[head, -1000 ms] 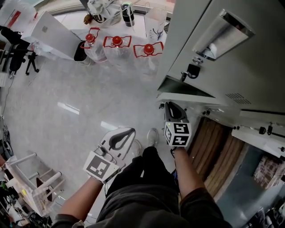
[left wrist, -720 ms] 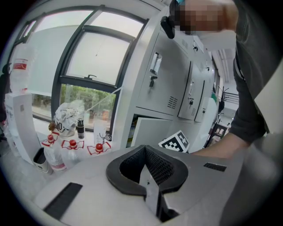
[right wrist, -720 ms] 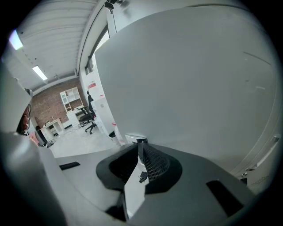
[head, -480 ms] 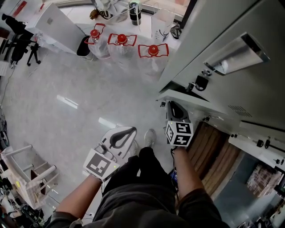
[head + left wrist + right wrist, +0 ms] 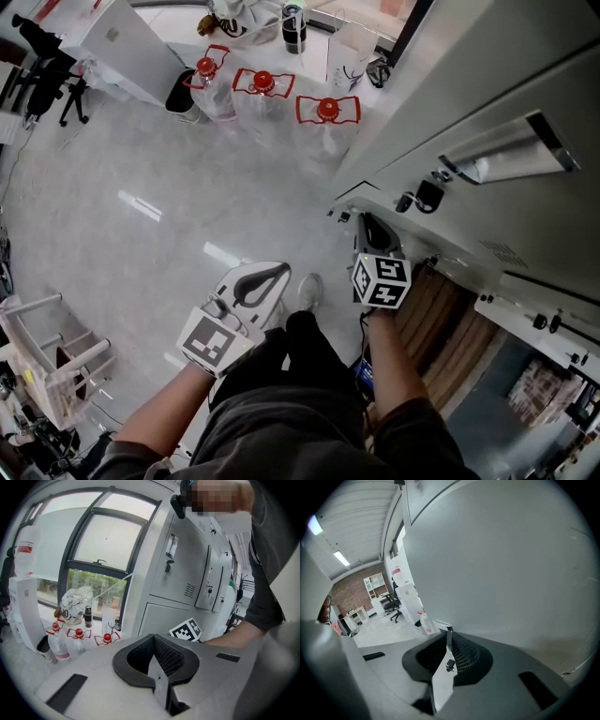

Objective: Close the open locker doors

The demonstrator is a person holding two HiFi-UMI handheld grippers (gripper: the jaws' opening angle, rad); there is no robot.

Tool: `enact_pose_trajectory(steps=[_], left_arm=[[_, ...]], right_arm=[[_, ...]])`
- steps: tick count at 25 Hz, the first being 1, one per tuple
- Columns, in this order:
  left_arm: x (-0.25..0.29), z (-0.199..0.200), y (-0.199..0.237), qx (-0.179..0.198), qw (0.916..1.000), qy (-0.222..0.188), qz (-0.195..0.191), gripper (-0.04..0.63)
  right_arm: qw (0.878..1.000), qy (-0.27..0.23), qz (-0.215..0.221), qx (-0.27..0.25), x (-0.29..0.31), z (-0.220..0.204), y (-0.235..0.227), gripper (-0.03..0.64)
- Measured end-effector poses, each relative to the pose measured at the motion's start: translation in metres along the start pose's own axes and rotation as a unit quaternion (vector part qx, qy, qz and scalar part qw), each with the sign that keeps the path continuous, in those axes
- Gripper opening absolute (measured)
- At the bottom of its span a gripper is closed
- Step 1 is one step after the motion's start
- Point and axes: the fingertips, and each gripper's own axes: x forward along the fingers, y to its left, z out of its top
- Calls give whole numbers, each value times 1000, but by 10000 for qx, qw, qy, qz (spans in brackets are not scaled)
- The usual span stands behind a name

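Observation:
A tall grey locker door (image 5: 487,84) with a recessed handle (image 5: 506,150) and a padlock (image 5: 427,195) stands ajar at the right of the head view. My right gripper (image 5: 370,225) sits at the door's lower corner. In the right gripper view the door face (image 5: 511,564) fills the frame, and my right gripper (image 5: 448,641) is shut on the door's thin metal edge. My left gripper (image 5: 272,272) hangs beside the person's leg over the floor, shut and empty, and points at the locker bank (image 5: 183,573) from the left gripper (image 5: 157,670) view.
Three water bottles with red caps (image 5: 262,89) stand on the floor by the window. A white box (image 5: 122,42) sits far left, a white rack (image 5: 47,347) near left. Below the door an open compartment shows brown boards (image 5: 450,309).
The right gripper has shifted a little with the door's corner, and the dark gap behind the door has narrowed. The left gripper has stayed about where it was.

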Motion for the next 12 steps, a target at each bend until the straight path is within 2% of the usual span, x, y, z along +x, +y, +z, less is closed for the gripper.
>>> enact_pose_trajectory(steps=[12], left_arm=[[8,9,2,5,9999,-87,89,9]], right_arm=[[9999,6,48,-91,6,9,-9,37]])
